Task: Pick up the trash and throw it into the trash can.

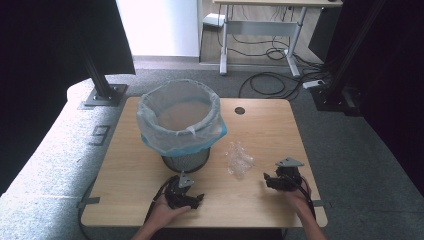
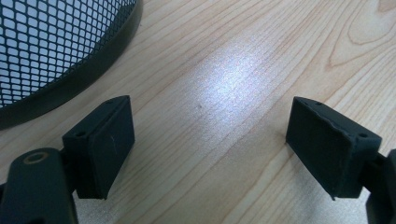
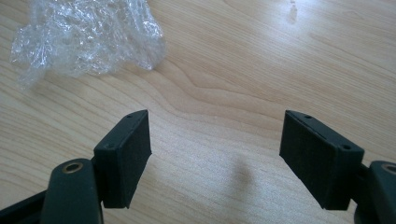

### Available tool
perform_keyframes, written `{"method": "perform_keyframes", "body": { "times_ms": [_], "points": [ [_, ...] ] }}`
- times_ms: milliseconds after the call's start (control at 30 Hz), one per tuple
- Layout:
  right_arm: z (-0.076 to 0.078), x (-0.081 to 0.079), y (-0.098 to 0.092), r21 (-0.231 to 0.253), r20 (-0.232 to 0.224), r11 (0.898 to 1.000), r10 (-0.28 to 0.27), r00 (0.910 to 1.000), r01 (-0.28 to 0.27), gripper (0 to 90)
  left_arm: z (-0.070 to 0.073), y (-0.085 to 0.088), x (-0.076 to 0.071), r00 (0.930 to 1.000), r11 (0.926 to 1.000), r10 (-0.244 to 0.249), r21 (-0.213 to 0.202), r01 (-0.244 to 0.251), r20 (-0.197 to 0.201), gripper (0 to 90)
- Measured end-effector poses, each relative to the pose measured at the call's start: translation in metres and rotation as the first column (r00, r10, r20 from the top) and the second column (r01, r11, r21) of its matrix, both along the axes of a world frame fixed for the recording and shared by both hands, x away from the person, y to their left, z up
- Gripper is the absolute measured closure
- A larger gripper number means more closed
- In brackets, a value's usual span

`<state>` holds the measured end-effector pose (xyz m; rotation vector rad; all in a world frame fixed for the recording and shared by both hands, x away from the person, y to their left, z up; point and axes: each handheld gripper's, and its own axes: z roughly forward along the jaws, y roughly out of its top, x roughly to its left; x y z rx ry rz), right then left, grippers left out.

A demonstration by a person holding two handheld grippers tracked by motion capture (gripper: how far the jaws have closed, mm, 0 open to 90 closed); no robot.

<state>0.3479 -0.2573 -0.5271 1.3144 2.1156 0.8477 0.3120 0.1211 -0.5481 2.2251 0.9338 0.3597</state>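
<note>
Crinkly clear plastic wrap (image 1: 239,159) lies on the wooden table (image 1: 270,125), betw our two grippers & just right of the lined mesh bin (image 1: 180,122). Left gripper (image 2: 210,144) & right gripper (image 3: 215,156) both gape wide, nothing in them. Risk as we judge it: wrap's so light a shallow pinch could slip off, or it snags the liner (image 1: 150,135) at the rim
</note>
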Motion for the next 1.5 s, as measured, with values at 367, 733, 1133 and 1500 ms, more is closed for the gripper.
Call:
{"method": "perform_keyframes", "body": {
  "times_ms": [367, 733, 1133, 1500],
  "points": [
    [-0.001, 0.000, 0.001, -0.011, -0.008, 1.000, 0.010, 0.9999, -0.010, 23.9, 0.000, -0.001, 0.000, 1.0000, 1.0000, 0.005, -0.001, -0.005, 0.000, 15.2],
    [-0.001, 0.000, 0.002, -0.005, -0.010, 1.000, 0.022, 0.9997, -0.023, 23.5, 0.000, -0.001, -0.001, 1.0000, 1.0000, 0.007, -0.001, -0.007, 0.000, 15.1],
    [0.000, -0.001, 0.012, 0.020, 0.013, 0.997, 0.080, 0.9967, -0.080, 21.8, 0.000, -0.001, -0.001, 0.9999, 0.9999, 0.010, 0.000, -0.010, 0.001, 15.1],
    [-0.001, 0.000, 0.032, 0.043, 0.013, 0.992, 0.122, 0.9925, -0.122, 21.4, 0.000, -0.002, -0.001, 0.9999, 0.9999, 0.010, -0.001, -0.010, 0.001, 15.1]
  ]
}}
